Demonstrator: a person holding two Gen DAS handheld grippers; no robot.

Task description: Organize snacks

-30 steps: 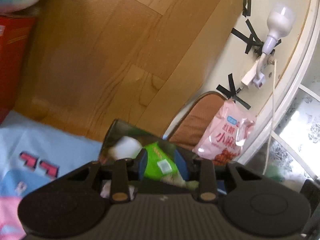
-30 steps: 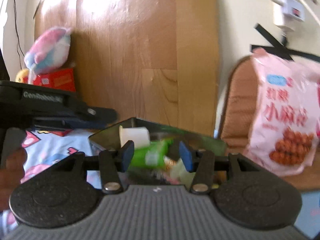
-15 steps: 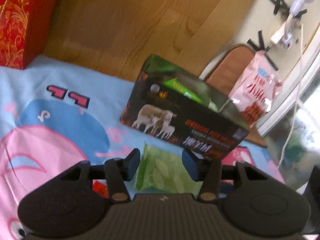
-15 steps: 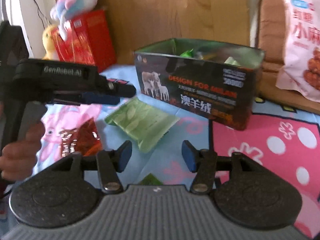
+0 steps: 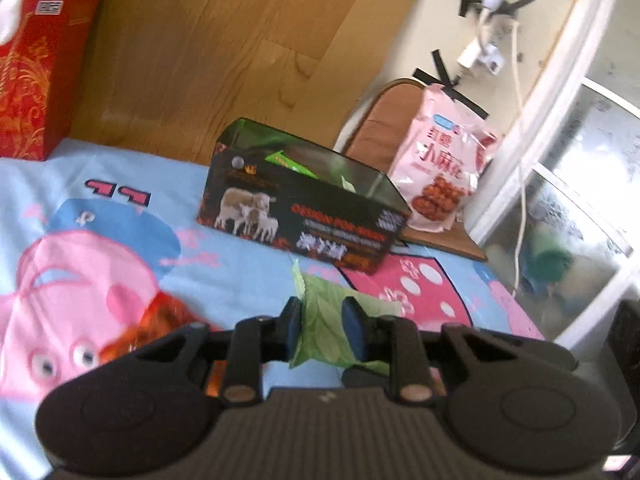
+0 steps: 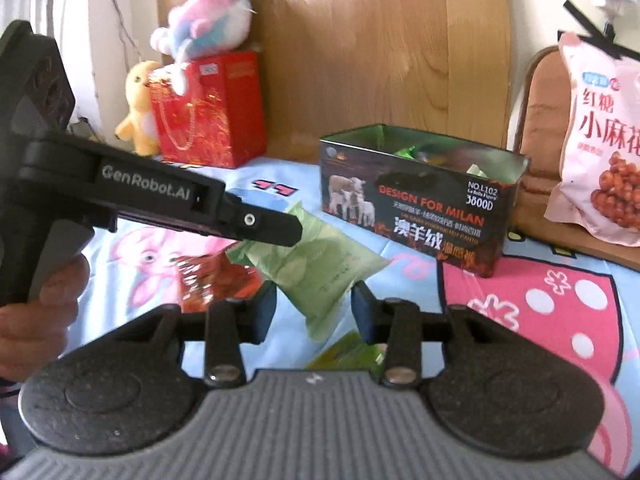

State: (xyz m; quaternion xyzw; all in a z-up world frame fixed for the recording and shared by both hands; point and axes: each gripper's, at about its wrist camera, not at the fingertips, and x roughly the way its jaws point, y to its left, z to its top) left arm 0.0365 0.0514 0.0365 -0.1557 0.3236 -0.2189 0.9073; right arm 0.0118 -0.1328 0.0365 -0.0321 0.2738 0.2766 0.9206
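Closing on the green snack packet, the left hand-held gripper has its jaws nearly together, pads pinching the packet's near end; the packet lies on the cartoon-print bedsheet, just in front of the open dark box that already holds other snacks. The right hand-held gripper is closing too, about a third open, with the same packet's other corner between its pads; I cannot tell whether they press it yet. To do this step well, I judge one firm grip is enough: let the left pads bite well past the crimped seam rather than the slippery edge, since a soft foil pouch will sag and may slide out. Lift clear of the red-orange packet lying beside it, carry over the box's near wall, and release only once inside. The big pink bag leans at the bed's far right, behind the box, and should stay undisturbed.
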